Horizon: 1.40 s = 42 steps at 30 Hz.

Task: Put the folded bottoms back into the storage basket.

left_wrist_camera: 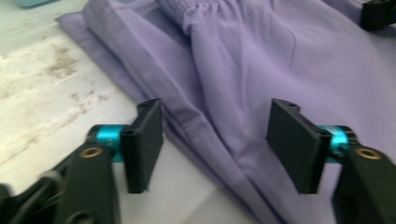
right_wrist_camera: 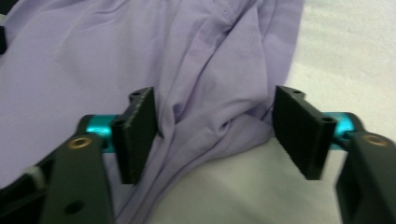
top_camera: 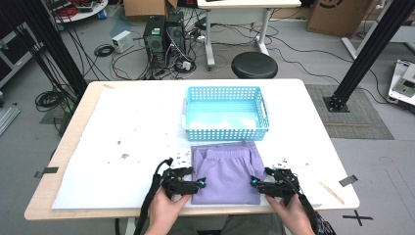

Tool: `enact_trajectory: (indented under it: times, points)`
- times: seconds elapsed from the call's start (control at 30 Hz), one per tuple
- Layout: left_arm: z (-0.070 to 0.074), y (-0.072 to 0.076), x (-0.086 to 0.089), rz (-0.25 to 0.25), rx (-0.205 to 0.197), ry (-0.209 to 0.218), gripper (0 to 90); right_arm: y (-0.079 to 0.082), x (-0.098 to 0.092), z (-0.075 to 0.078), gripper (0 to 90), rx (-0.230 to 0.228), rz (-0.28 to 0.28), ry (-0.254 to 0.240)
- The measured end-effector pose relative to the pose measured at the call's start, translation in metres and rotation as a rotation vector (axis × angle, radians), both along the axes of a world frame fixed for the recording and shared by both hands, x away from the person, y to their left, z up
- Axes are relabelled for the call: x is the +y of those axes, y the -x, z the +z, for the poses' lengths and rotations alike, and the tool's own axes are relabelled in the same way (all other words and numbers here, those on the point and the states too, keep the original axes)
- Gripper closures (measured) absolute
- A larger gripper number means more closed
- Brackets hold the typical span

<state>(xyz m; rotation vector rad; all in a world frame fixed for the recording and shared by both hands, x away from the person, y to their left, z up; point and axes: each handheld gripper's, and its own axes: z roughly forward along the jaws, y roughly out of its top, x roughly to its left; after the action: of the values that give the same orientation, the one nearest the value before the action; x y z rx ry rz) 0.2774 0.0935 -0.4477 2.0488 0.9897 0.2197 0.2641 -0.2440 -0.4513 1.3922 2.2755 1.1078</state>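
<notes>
A folded lilac garment (top_camera: 227, 171) with an elastic waistband lies on the white table cover, just in front of the blue basket (top_camera: 226, 131). My left gripper (top_camera: 199, 183) is at the garment's near left edge. In the left gripper view its jaws (left_wrist_camera: 217, 140) stand apart, with the folded edge of the cloth (left_wrist_camera: 243, 70) between them. My right gripper (top_camera: 254, 183) is at the near right edge. The right gripper view has its jaws (right_wrist_camera: 215, 133) also apart, astride a bunched fold of the cloth (right_wrist_camera: 201, 93). The pads are not pressing on the fabric.
The empty blue basket stands mid-table beyond the garment. Dark specks (top_camera: 125, 155) mark the white cover to the left. A thin wooden stick (top_camera: 332, 192) lies near the right front corner. Beyond the table are a black stool (top_camera: 254, 64) and computer towers (top_camera: 164, 36).
</notes>
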Motion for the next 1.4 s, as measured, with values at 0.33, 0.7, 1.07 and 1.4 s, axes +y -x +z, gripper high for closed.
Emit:
enact_trajectory:
  times: [0.33,0.7,1.07,1.4]
  points:
    - [0.000,-0.002,-0.008,0.019,0.012,0.022,45.3,-0.001,0.013,0.000,50.3,-0.006,0.047,-0.009]
    - [0.002,0.005,-0.001,0.066,-0.026,-0.068,38.2,-0.001,0.013,-0.001,54.3,-0.005,0.076,-0.018]
    - [0.000,-0.006,-0.007,0.065,0.017,0.020,58.6,-0.004,0.016,0.000,64.3,0.020,0.085,-0.043]
    - [-0.002,-0.015,-0.011,0.025,0.051,0.053,81.5,-0.013,0.016,0.000,79.5,0.071,0.101,-0.080]
